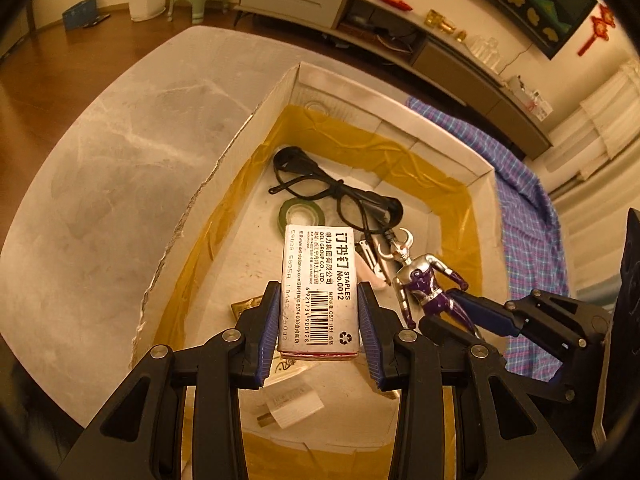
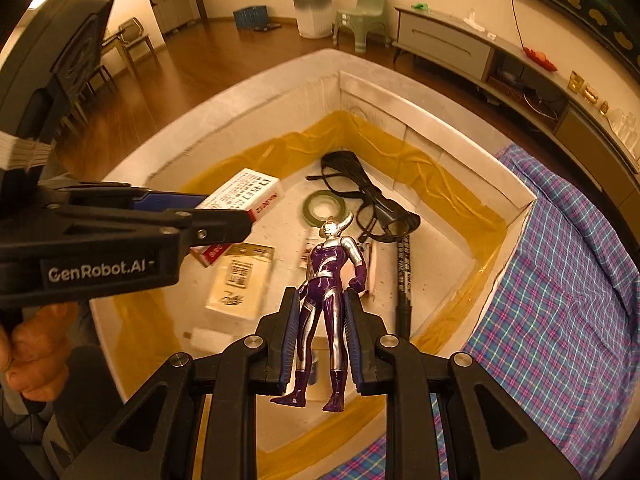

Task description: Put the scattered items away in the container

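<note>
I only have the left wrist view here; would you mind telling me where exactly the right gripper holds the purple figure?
Observer: The right gripper is shut on the figure at its legs, head pointing away, over the box.
Operator: Thank you. Is anything lying in the box beside the figure that I can't see?
Observer: Yes, a black marker pen lies on the floor just right of the figure.
Operator: And what is under my staple box?
Observer: Below the staple box in the left gripper, a cream packet with a barcode label lies flat.
</note>
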### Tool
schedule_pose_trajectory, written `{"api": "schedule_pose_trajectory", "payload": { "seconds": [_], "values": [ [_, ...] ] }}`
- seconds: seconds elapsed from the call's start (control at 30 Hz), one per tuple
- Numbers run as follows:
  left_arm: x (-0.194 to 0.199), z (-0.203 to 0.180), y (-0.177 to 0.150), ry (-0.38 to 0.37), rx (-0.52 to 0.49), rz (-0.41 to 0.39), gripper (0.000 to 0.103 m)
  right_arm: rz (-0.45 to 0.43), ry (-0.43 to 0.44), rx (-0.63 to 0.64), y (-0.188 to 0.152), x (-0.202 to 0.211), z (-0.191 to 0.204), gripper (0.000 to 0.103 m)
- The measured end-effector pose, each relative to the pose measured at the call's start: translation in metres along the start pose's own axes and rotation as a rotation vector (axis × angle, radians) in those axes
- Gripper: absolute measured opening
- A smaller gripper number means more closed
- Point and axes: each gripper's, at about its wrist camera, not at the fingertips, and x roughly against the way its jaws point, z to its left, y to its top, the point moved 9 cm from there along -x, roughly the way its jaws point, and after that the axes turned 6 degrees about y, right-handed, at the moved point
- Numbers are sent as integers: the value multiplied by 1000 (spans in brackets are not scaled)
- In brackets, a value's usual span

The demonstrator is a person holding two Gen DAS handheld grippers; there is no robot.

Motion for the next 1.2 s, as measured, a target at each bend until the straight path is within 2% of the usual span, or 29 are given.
{"api": "schedule_pose_trajectory", "payload": {
  "seconds": [0.3, 0.4, 0.5, 0.6, 1.03, 1.2],
  "values": [
    [-30, 4, 15, 81, -16, 55, 40, 77, -56, 5, 3, -19, -17, 24],
    [-39, 10, 17, 99, -3, 71, 47, 79, -68, -9, 4, -21, -23, 24],
    [-40, 12, 14, 94, 12, 78, 48, 76, -63, -14, 5, -19, -23, 28],
    [-37, 12, 10, 106, -3, 71, 49, 73, -63, -19, 2, -16, -22, 37],
    [3, 2, -5, 129, -62, 1, 50, 66, -36, -36, -13, 4, -11, 41],
    [24, -7, -15, 138, -95, -47, 50, 54, -36, -11, -23, 16, -1, 50]
  ]
}}
